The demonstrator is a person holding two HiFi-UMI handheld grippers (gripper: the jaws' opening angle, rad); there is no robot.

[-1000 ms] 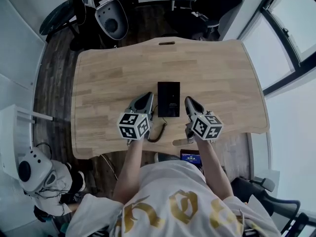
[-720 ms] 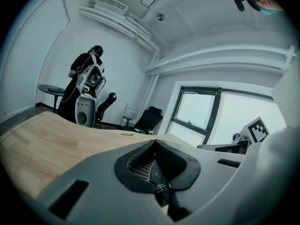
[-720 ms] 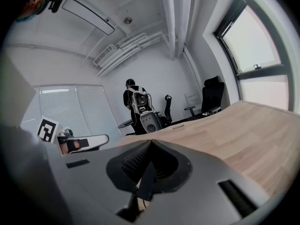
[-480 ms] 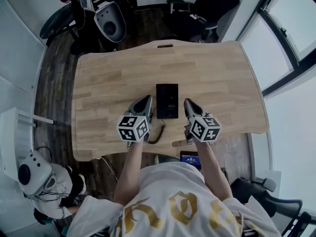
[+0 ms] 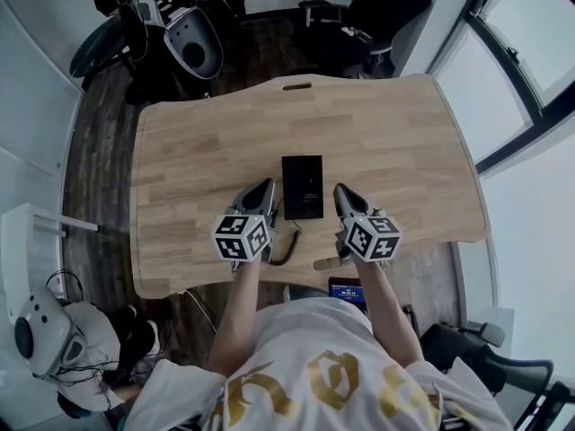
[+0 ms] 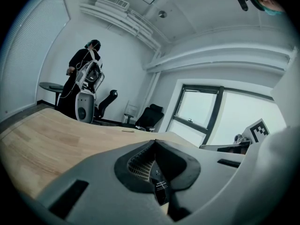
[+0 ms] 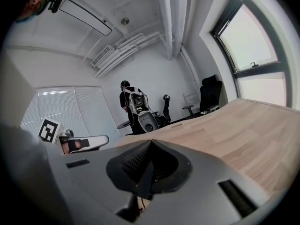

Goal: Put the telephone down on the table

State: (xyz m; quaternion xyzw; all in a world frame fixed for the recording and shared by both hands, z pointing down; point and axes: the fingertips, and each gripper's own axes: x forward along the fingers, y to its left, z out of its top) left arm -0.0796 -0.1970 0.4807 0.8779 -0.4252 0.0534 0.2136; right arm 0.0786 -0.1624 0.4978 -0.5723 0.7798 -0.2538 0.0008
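A black telephone (image 5: 302, 187) lies flat on the wooden table (image 5: 404, 133), near its front middle. My left gripper (image 5: 267, 186) rests just left of the phone, and my right gripper (image 5: 340, 189) just right of it. Neither touches it. Both point away from me along the phone's long sides. In the left gripper view the left gripper (image 6: 154, 142) has its jaws pressed together with nothing between them. The right gripper (image 7: 151, 141) in its own view is shut and empty the same way.
A dark cable (image 5: 289, 241) curls at the table's front edge between my hands. A slot (image 5: 297, 86) is cut near the far edge. Beyond the table stand a person (image 6: 86, 74) with a white machine (image 5: 189, 39) and office chairs (image 5: 377, 12). Windows (image 5: 521, 70) run along the right.
The grippers and the phone have kept their places on the table. Only the head view's framing has drifted slightly.
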